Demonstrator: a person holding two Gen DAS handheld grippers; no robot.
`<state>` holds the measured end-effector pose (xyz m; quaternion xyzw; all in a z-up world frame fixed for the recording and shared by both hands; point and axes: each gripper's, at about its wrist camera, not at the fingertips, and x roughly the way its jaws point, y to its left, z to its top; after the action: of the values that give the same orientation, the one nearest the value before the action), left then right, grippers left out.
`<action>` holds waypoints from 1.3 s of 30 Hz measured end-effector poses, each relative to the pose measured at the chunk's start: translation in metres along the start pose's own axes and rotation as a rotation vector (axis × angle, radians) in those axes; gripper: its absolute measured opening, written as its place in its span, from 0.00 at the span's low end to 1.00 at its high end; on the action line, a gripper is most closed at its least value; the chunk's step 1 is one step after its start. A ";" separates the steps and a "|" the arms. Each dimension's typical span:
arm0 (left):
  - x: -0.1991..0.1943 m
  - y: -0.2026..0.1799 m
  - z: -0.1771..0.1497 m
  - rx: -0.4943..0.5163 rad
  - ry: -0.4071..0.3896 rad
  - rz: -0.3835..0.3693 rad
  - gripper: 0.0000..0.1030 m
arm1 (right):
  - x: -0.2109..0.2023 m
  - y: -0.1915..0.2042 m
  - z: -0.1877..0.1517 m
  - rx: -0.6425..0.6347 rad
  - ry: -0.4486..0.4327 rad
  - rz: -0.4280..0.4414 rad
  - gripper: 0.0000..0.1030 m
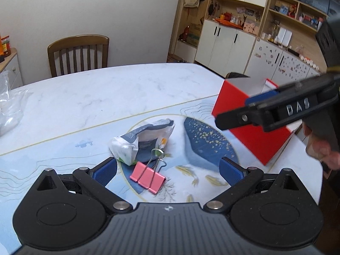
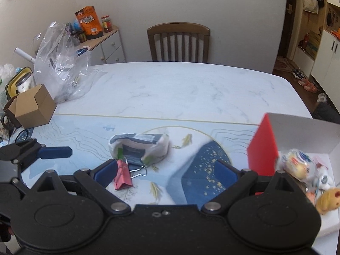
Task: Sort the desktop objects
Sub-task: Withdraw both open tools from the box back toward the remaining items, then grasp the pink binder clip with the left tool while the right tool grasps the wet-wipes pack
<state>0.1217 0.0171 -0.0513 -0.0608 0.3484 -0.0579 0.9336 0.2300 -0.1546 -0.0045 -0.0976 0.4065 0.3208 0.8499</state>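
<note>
Two grippers, left (image 1: 167,171) and right (image 2: 165,173), both spread empty: we centre the clip (image 1: 148,177) (handles far) before clamping.

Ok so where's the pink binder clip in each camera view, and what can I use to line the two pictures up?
Left wrist view: the pink binder clip lies low in the centre, between the open left tongs.
Right wrist view: the clip sits lower left of centre, beside the left finger of the open right tongs.
Shared landmark: the crumpled white wrapper lies just behind the clip.
</note>
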 end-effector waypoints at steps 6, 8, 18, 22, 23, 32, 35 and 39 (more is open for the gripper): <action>0.021 0.006 -0.008 0.009 0.028 -0.003 1.00 | 0.025 0.014 0.009 -0.031 0.016 0.016 0.95; 0.026 0.008 -0.010 0.013 0.034 -0.009 1.00 | 0.034 0.019 0.011 -0.051 0.029 0.020 0.95; 0.053 0.016 -0.015 0.027 0.078 -0.016 1.00 | 0.080 0.022 0.020 -0.110 0.096 0.006 0.95; 0.061 0.019 -0.016 0.024 0.095 -0.017 0.99 | 0.095 0.017 0.023 -0.106 0.122 -0.001 0.93; 0.064 0.020 -0.016 0.023 0.100 -0.017 0.99 | 0.097 0.017 0.024 -0.111 0.121 0.006 0.93; 0.077 0.027 -0.017 0.013 0.125 -0.028 0.99 | 0.114 0.026 0.038 -0.291 0.180 0.089 0.93; 0.081 0.027 -0.018 0.015 0.130 -0.034 0.99 | 0.126 0.030 0.042 -0.335 0.210 0.108 0.91; 0.085 0.026 -0.019 0.025 0.132 -0.040 0.99 | 0.144 0.033 0.046 -0.360 0.245 0.131 0.89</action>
<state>0.1750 0.0286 -0.1243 -0.0522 0.4070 -0.0848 0.9080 0.3048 -0.0420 -0.0804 -0.2596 0.4484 0.4284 0.7402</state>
